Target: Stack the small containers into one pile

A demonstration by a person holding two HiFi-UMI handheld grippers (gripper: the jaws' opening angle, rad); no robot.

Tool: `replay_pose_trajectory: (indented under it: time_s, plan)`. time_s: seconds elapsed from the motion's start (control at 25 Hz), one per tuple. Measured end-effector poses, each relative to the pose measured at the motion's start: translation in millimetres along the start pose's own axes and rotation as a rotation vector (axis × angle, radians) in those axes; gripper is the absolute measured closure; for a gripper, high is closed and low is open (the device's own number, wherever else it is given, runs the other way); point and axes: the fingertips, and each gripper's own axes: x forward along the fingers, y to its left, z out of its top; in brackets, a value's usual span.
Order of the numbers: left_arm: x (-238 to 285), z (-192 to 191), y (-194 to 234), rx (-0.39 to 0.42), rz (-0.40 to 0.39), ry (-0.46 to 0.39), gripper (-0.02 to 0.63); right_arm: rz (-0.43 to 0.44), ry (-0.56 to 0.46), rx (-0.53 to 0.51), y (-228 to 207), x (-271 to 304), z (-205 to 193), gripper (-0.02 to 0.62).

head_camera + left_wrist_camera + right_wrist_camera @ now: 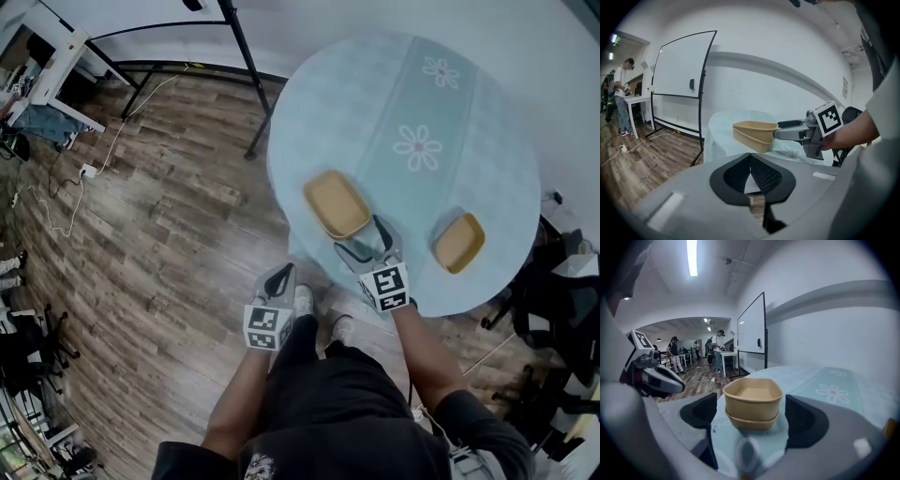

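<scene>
Wood-plank floor (169,244), whiteboard (679,84), white wall (778,51)

Keeping the far half of the round table (487,112) bare and passable. Blocking the near edge with nested containers (336,203), flanked by the right gripper (360,242), jaws spread. Leaving an open lane toward the single container (458,242), well apart. Crowding the table's left side with a whiteboard stand (242,47).

Round, blue-clothed table (328,112) carries a two-high tan container stack (337,203) and, well apart, a lone container (458,242) near its edge.
</scene>
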Motion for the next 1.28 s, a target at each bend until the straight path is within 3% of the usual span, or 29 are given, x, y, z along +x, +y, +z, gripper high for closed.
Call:
replay_pose_trajectory:
  time_s: [0.2,0.56,0.92,1.28]
  plan:
    - [-4,-1,-4,0.004,-0.001,-0.003,0.6,-0.023,-0.012,0.005,-2,-8,1,0.215]
    - [-11,10,-11,0.025,-0.018,-0.022,0.6,-0.136,-0.052,-0.028,-10,-32,23,0.58]
    - [-11,34,-27,0.062,-0.08,-0.056,0.6,-0.219,-0.068,0.01,-13,-69,41,0.595]
    - [5,52,-63,0.151,-0.234,-0.067,0.6,-0.325,-0.086,0.06,-26,-112,45,0.595]
